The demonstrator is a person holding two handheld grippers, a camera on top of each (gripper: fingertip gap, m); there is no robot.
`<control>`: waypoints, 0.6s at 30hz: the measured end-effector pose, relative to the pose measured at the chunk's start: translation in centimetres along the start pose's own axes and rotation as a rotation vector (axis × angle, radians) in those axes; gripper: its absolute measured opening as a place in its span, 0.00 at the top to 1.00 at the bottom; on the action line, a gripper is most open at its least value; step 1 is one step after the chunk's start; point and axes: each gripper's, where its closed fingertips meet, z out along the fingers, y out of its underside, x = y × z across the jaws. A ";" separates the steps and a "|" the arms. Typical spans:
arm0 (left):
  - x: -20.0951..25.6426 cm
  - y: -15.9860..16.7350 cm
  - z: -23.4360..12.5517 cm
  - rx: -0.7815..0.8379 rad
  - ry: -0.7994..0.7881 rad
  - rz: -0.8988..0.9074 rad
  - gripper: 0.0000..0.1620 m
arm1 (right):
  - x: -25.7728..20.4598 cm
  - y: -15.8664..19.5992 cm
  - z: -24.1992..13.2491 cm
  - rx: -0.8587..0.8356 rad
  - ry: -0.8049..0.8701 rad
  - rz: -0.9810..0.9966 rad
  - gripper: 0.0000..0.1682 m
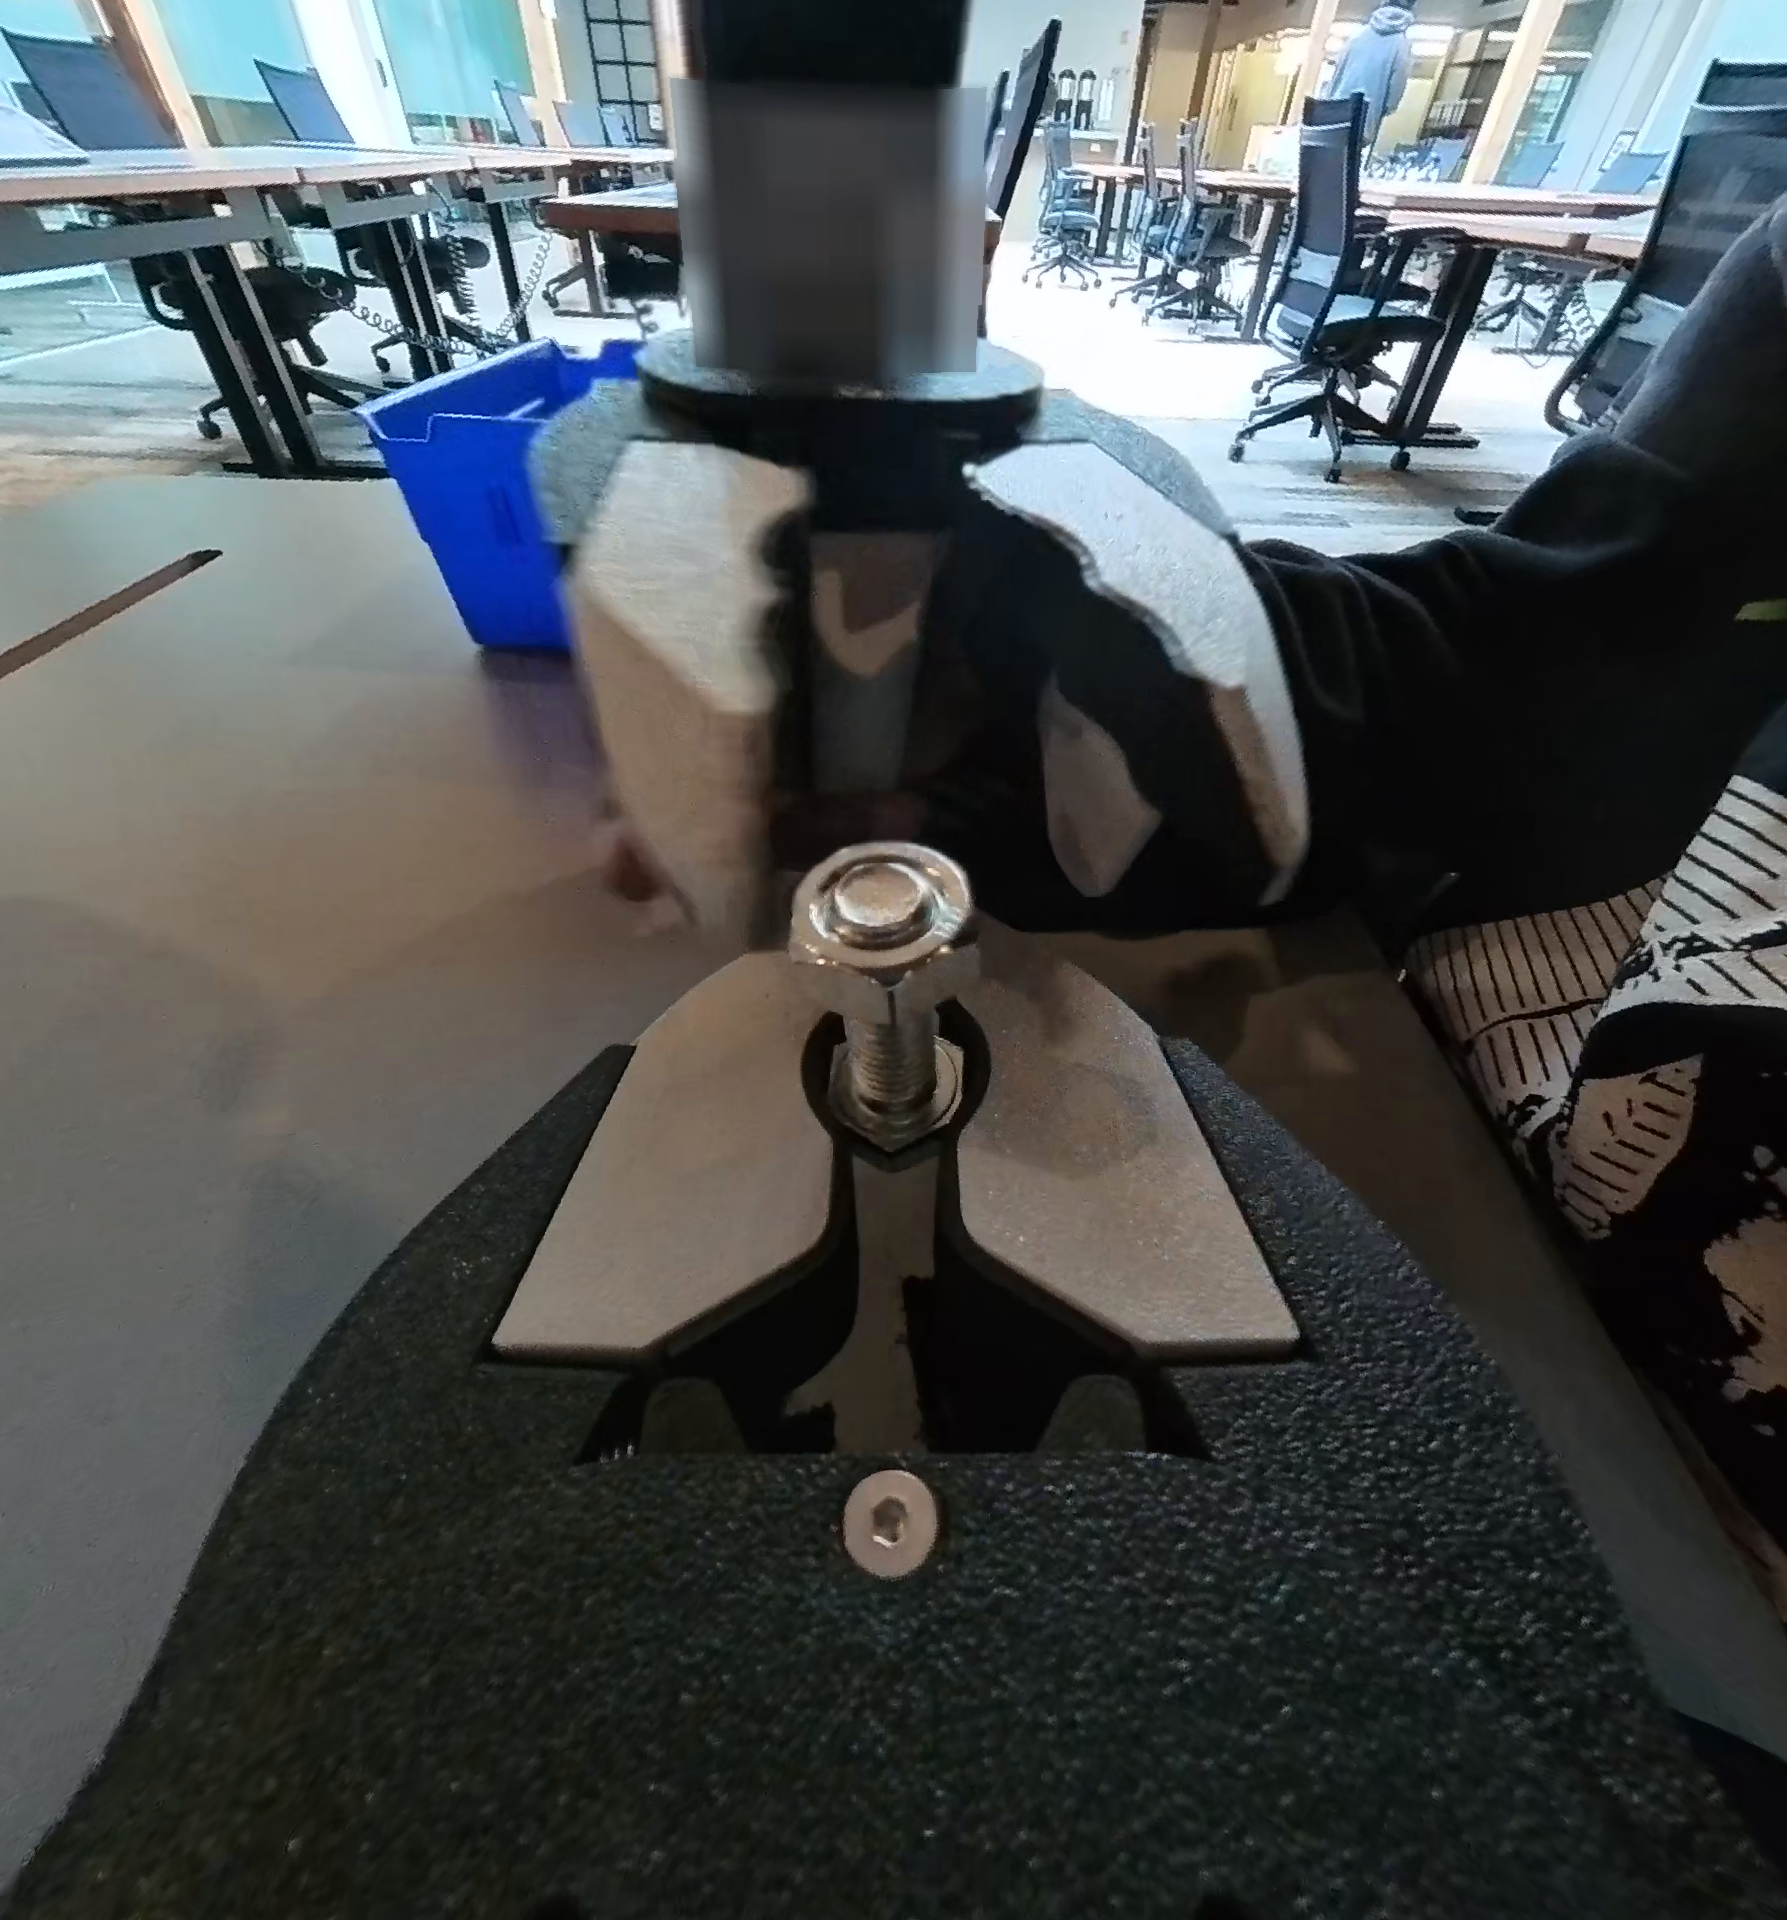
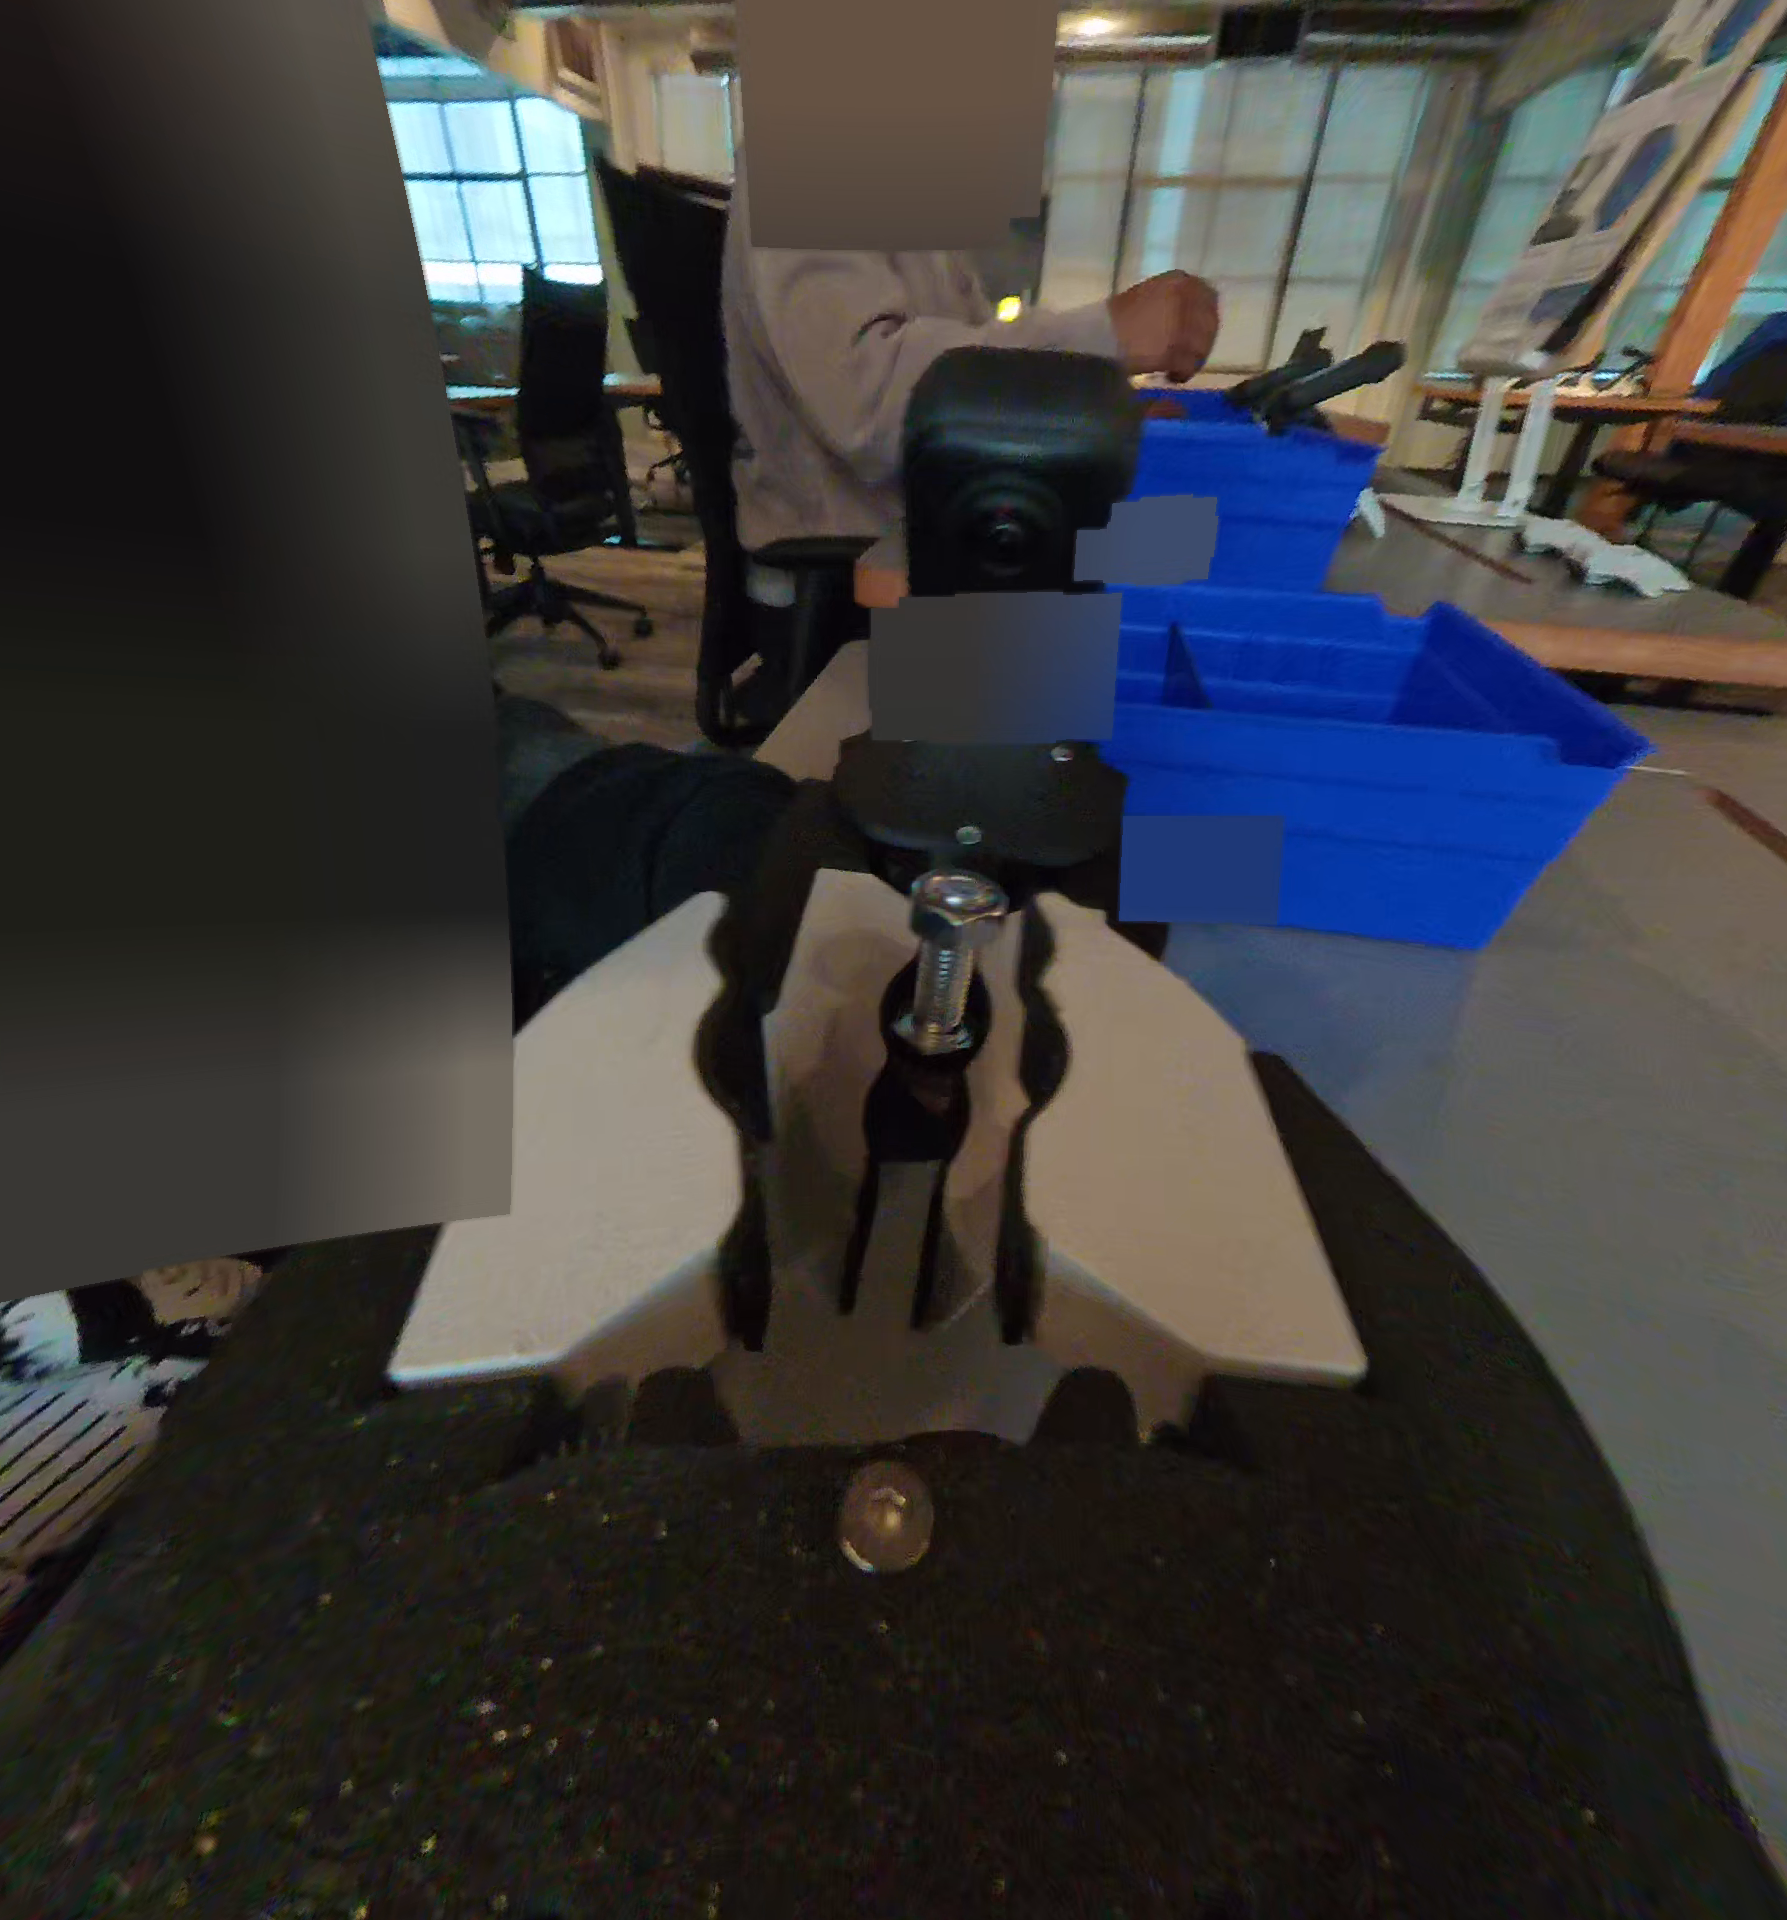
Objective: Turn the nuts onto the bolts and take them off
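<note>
Left gripper [image 1: 894, 1081] clamping bolt [image 1: 884, 997], right gripper [image 2: 936, 1039] apart, no legible writing

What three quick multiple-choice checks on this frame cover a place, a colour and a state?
1. Where is the bolt?
A. In a bin
B. Upright in the left claw's tips
C. Flat on the table

2. What colour are the bins?
A. Blue
B. Red
C. Grey

3. How does the right claw stand?
A. Shut on the bolt
B. Shut on nothing
C. Open

Answers:
1 B: the bolt rises from between the tips of the left claw.
2 A: the bin on the table is blue, like the others by it.
3 C: the right claw has its fingers spread wide to either side of the bolt.
</note>
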 end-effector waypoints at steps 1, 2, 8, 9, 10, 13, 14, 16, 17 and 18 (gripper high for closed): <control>0.0 -0.1 0.0 0.004 0.001 0.001 0.94 | -0.1 0.0 -0.1 -0.007 -0.003 -0.001 0.75; 0.0 -0.1 -0.1 0.006 0.000 0.006 0.96 | -0.1 -0.1 -0.5 -0.009 -0.004 0.001 0.74; 0.0 0.0 0.0 -0.001 0.002 0.002 0.93 | 0.3 -1.1 -1.1 0.068 0.018 0.010 0.67; 0.0 0.1 0.0 -0.004 0.002 0.002 0.95 | 0.3 -0.8 -0.7 0.047 0.018 0.007 0.66; 0.0 0.1 0.0 -0.004 0.002 0.001 0.93 | 0.1 -0.5 -0.3 0.029 0.008 0.001 0.65; 0.0 0.0 -0.1 0.004 0.003 0.002 0.94 | -0.3 0.0 -0.3 -0.020 -0.010 -0.005 0.74; 0.1 0.0 0.0 0.002 0.001 0.010 0.95 | -0.3 -0.1 -0.8 -0.016 -0.022 0.003 0.73; -0.1 0.0 0.0 0.001 0.000 -0.003 0.93 | -1.0 -1.4 -1.7 0.083 -0.071 0.008 0.71; -0.1 0.0 0.0 0.003 0.003 -0.009 0.93 | -0.5 -1.7 -1.8 0.105 -0.039 0.008 0.70; -0.1 0.0 0.0 0.002 0.005 -0.009 0.93 | 0.0 -1.4 -1.6 0.089 -0.003 0.006 0.69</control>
